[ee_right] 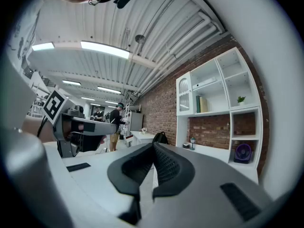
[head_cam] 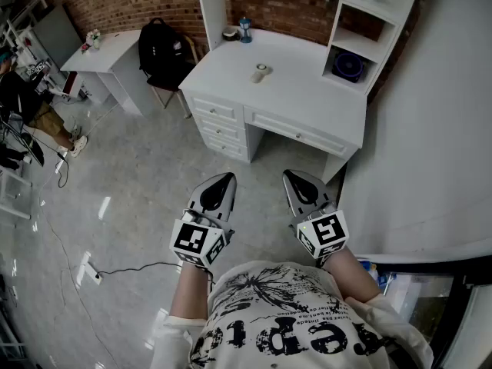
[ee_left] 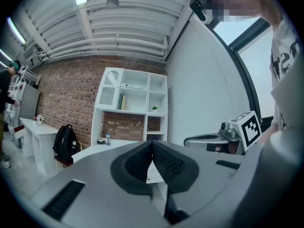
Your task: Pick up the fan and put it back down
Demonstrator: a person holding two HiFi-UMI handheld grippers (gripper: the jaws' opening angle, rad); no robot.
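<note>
Two grey tools, the left gripper (head_cam: 223, 183) and right gripper (head_cam: 296, 181), both clenched and empty, hang well short of the white desk worktop (head_cam: 292, 75). The small round purple fan (head_cam: 348, 66) sits in the desk's right-hand shelf nook, where a reach between the tight walls could likely knock or tip it.

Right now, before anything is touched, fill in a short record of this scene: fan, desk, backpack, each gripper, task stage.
fan: purple, in the lowest right cubby of the shelf unit
desk: white, with a cup and a bottle on top
backpack: black, left of the desk
left gripper: shut, empty, short of the desk
right gripper: shut, empty, short of the desk
task stage: fan not yet picked up
</note>
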